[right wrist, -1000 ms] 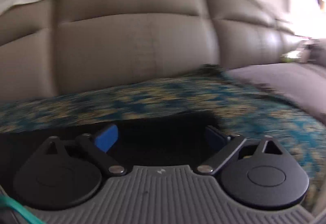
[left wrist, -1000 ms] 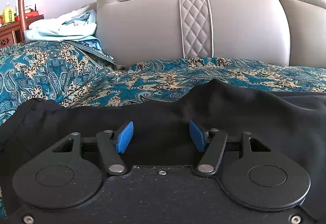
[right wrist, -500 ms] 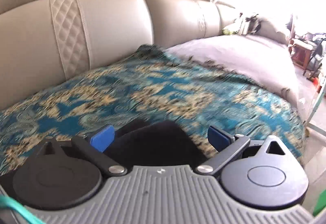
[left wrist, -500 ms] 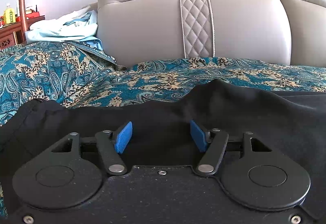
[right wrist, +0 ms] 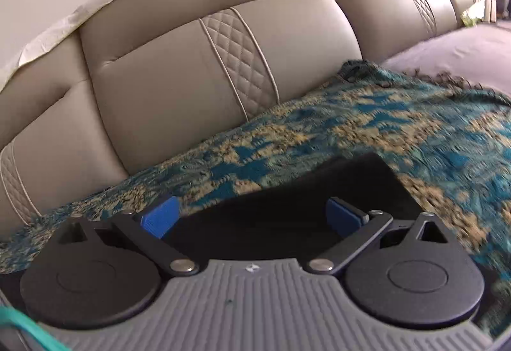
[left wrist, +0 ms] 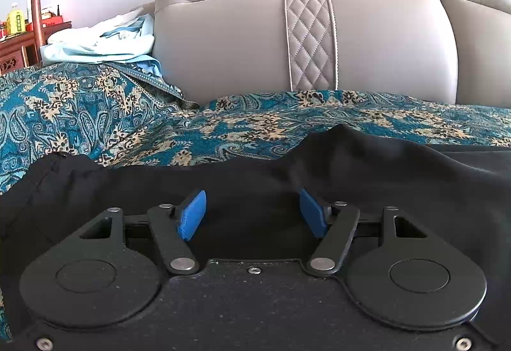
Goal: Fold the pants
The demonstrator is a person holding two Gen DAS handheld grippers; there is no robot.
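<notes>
Black pants (left wrist: 383, 185) lie across a teal paisley throw (left wrist: 223, 134) on a sofa seat. In the left wrist view they fill the foreground, with a raised fold at the far edge. My left gripper (left wrist: 252, 194) hovers low over them, open; its blue pads (left wrist: 191, 213) stand apart and press nothing. In the right wrist view, one straight end of the pants (right wrist: 319, 191) lies flat on the throw (right wrist: 383, 127). My right gripper (right wrist: 252, 204) is wide open just above that end, with nothing held between its pads (right wrist: 159, 217).
A grey padded sofa backrest (left wrist: 306, 41) rises right behind the throw. A heap of pale blue cloth (left wrist: 105, 44) lies at the far left beside a wooden side table (left wrist: 19, 44). Bare grey seat (right wrist: 463, 44) extends past the throw's fringed right edge.
The right wrist view has swung from the bright room at the right back toward the backrest, and now sits over the pants' end. The left gripper has kept its place.
</notes>
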